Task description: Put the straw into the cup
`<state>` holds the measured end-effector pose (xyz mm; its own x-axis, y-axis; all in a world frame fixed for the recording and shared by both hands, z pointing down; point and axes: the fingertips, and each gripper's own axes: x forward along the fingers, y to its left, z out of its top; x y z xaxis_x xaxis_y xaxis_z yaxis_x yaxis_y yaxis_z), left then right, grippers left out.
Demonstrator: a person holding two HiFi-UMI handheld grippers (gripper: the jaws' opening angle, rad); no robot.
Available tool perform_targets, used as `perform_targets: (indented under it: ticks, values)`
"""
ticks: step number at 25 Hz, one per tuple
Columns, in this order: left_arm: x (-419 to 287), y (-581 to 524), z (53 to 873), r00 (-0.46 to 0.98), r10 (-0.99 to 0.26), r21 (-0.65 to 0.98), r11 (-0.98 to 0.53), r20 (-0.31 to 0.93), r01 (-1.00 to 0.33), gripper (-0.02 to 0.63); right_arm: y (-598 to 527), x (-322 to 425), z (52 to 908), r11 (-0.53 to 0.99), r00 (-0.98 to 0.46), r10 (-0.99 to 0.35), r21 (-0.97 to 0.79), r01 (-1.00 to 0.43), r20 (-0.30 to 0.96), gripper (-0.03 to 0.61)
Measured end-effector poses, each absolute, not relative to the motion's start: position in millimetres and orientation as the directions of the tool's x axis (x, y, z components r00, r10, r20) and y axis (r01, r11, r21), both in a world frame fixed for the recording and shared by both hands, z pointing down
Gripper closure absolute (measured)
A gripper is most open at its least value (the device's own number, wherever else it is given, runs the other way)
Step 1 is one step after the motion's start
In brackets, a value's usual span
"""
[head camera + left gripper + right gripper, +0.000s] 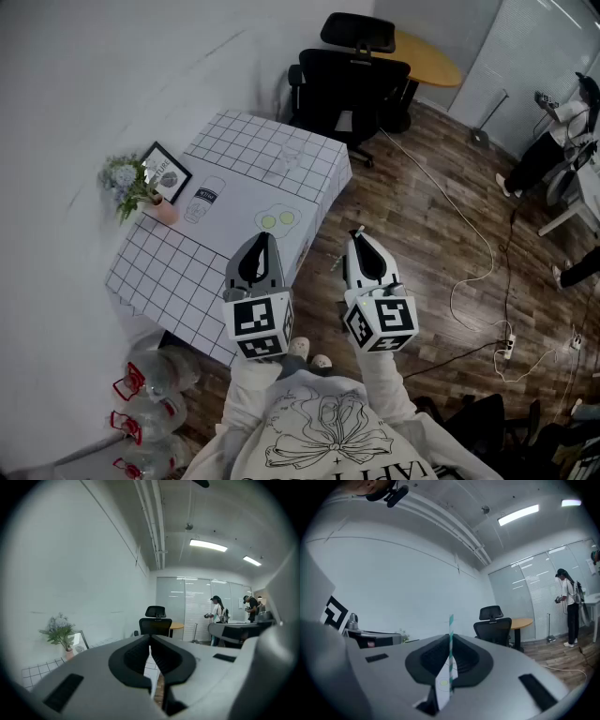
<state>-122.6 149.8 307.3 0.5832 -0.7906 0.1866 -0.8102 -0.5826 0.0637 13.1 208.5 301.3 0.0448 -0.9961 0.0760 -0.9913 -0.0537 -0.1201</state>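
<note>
In the right gripper view a green-and-white striped straw [451, 637] stands upright between the jaws of my right gripper [449, 644], which is shut on it. The head view shows that gripper [358, 236] held over the wooden floor, just off the table's near right corner. My left gripper [262, 238] hovers over the table's near edge, and its jaws [150, 641] are shut with nothing between them. A clear cup [285, 159] stands on the far part of the grid-patterned table [169, 277], well ahead of both grippers.
A potted plant in a pink vase [141, 192] and a framed picture [167, 173] stand at the table's left edge. A black office chair [352, 75] is behind the table. Cables [473, 281] lie on the floor at right. Water bottles [150, 412] stand at lower left.
</note>
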Motion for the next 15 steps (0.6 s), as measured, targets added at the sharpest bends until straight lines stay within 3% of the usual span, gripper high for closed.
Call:
perform_targets:
  ticks: [15]
  values:
    - [-125.7, 136.9, 309.6, 0.589, -0.786, 0.063, -0.588, 0.188, -0.806, 0.601, 194.2, 6.3, 306.0, -0.046, 0.037, -0.997, -0.131, -0.990, 0.073, 0.560]
